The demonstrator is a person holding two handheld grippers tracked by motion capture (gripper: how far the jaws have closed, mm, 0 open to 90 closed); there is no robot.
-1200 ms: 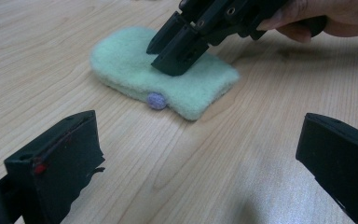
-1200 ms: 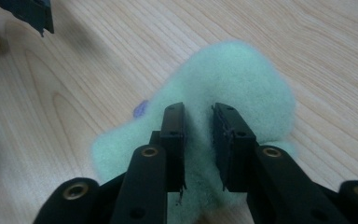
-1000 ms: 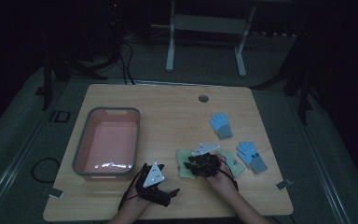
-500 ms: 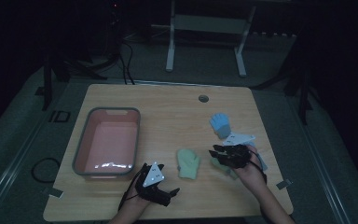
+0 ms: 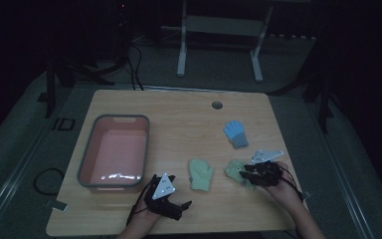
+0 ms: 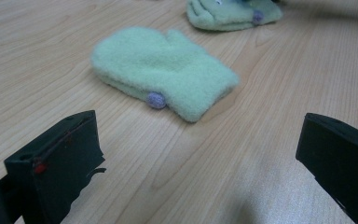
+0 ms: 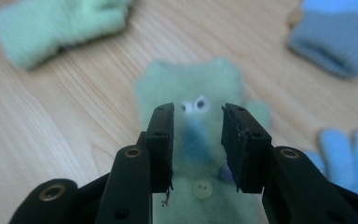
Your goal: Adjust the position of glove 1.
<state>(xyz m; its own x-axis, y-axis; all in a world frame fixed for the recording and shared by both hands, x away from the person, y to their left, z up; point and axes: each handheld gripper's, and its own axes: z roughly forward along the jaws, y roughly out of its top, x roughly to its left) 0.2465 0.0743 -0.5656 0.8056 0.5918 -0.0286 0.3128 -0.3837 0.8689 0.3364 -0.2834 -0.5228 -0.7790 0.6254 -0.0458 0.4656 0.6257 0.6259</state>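
The worktop (image 5: 179, 114) is pale wood with rounded corners, standing in a very dark room; grey floor surrounds it, and a white metal frame (image 5: 219, 35) stands well beyond its far edge. A small round grommet (image 5: 217, 105) sits near that far edge.

The right gripper (image 5: 246, 173) hangs just over a green mitten with eyes (image 7: 191, 140), its jaws a narrow gap apart and having just been opening, with the mitten below them and nothing pinched. A blue glove (image 5: 236, 133) lies beyond this gripper, and another blue glove (image 7: 349, 156) just to its side.

The left gripper (image 5: 181, 208) rests low on the worktop with jaws spread wide and empty; a plain green mitten (image 6: 163, 72) lies ahead of it. The pink bin (image 5: 95, 144) sits off to its left.
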